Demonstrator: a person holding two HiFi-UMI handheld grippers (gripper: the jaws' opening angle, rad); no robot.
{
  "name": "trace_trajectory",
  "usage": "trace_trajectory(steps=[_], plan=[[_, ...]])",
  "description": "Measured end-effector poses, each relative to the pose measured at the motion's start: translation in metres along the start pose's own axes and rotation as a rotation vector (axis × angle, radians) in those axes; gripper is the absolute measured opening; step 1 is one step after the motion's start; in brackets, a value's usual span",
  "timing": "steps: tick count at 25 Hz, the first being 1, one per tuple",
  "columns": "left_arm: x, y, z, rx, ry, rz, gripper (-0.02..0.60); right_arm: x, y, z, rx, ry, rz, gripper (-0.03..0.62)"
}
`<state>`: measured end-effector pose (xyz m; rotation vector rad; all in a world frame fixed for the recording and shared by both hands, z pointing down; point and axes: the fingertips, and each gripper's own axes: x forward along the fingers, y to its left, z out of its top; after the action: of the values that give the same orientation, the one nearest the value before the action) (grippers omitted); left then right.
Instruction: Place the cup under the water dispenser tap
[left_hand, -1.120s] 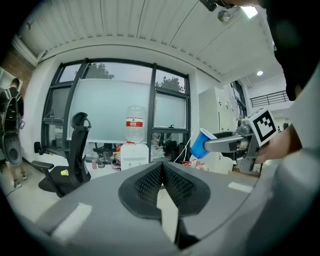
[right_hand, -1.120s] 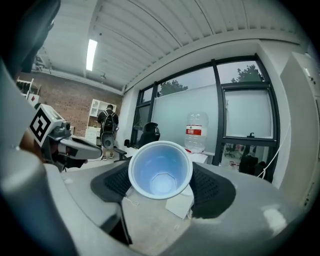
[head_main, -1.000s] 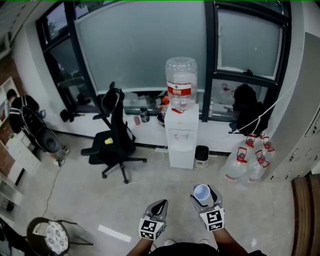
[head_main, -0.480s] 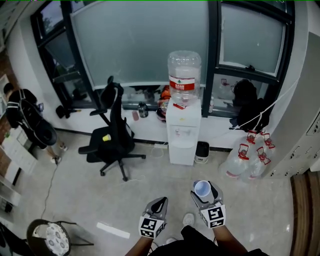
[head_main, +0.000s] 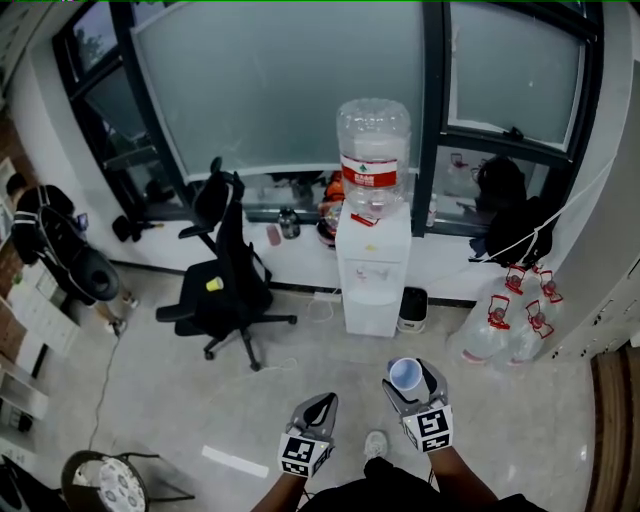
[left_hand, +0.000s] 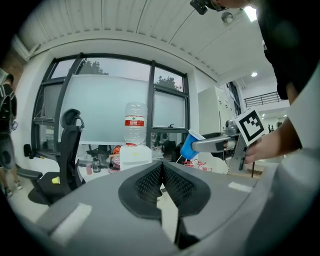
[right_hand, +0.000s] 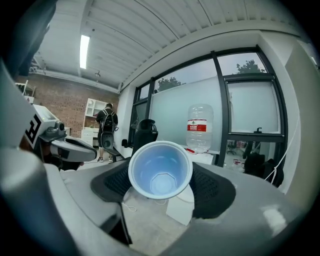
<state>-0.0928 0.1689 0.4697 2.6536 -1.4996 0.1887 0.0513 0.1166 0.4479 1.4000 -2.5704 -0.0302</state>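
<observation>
A blue paper cup (head_main: 404, 375) (right_hand: 160, 170) sits upright between the jaws of my right gripper (head_main: 410, 381), which is shut on it; its open mouth faces the right gripper view. The same cup (left_hand: 189, 145) shows from the side in the left gripper view. My left gripper (head_main: 317, 412) (left_hand: 162, 180) is beside it, jaws shut and empty. A white water dispenser (head_main: 375, 270) with a big clear bottle (head_main: 373, 152) on top stands ahead against the window wall, a good way beyond both grippers. Its tap recess (head_main: 371, 271) faces me.
A black office chair (head_main: 225, 280) stands left of the dispenser. Several large water jugs (head_main: 510, 322) sit on the floor at its right, a small black bin (head_main: 411, 308) beside it. A person (head_main: 35, 225) stands far left. Grey lockers (head_main: 615, 250) line the right wall.
Both grippers and the cup have moved forward across the floor, so the dispenser appears larger and nearer. The grip on the cup is unchanged.
</observation>
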Motion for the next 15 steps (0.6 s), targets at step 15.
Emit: trace_trajectory(steps=[15], plan=[[0.101,0.045,0.019,0.000,0.017,0.018,0.018,0.086,-0.070,0.003,0.012,0.017,0.029,0.357]])
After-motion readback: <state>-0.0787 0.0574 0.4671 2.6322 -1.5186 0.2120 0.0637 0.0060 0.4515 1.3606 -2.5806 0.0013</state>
